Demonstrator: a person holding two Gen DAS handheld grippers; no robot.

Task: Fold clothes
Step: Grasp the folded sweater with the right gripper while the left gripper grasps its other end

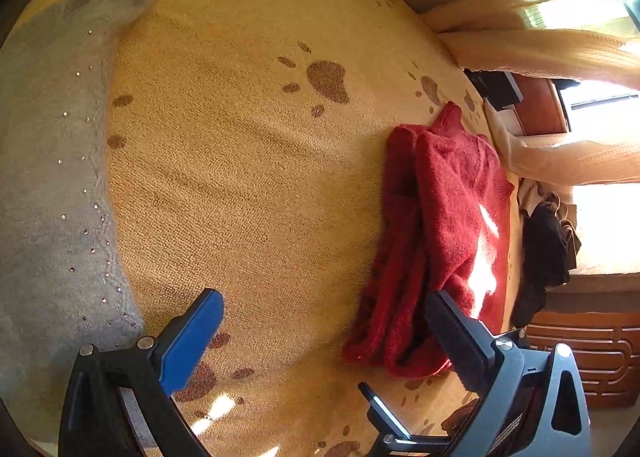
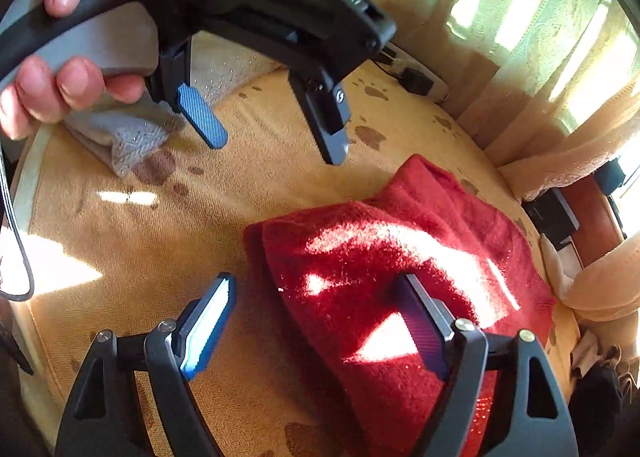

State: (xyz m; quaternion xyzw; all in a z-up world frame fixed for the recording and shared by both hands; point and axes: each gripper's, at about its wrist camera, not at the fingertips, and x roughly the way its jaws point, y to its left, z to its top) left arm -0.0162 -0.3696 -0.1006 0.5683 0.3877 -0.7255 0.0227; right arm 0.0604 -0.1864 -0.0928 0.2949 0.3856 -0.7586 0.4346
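Hovering with jaws apart over the folded red sweater [image 2: 400, 257] at lower right: right gripper [image 2: 320, 321]; left gripper [image 2: 276, 129], upper left, likewise apart, empty, near the grey garment [image 2: 120, 137].

Black tool [image 2: 320, 321] frames, blue ribbed pads [image 2: 206, 331], silver screws, grey handle grip [image 2: 100, 41], black cable [image 2: 16, 241]

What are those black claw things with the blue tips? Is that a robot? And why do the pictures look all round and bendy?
It's no robot. A person holds one pincer tool in each hand. A small wide-eyed camera on each tool makes things look bendy. One picture looks along the left gripper, the other along the right gripper; there you also see the person's hand holding the left tool. Both sets of jaws are open and hold nothing. Below is a yellow blanket with brown paw prints. On it lie a folded red sweater and a grey garment with tiny shiny dots.
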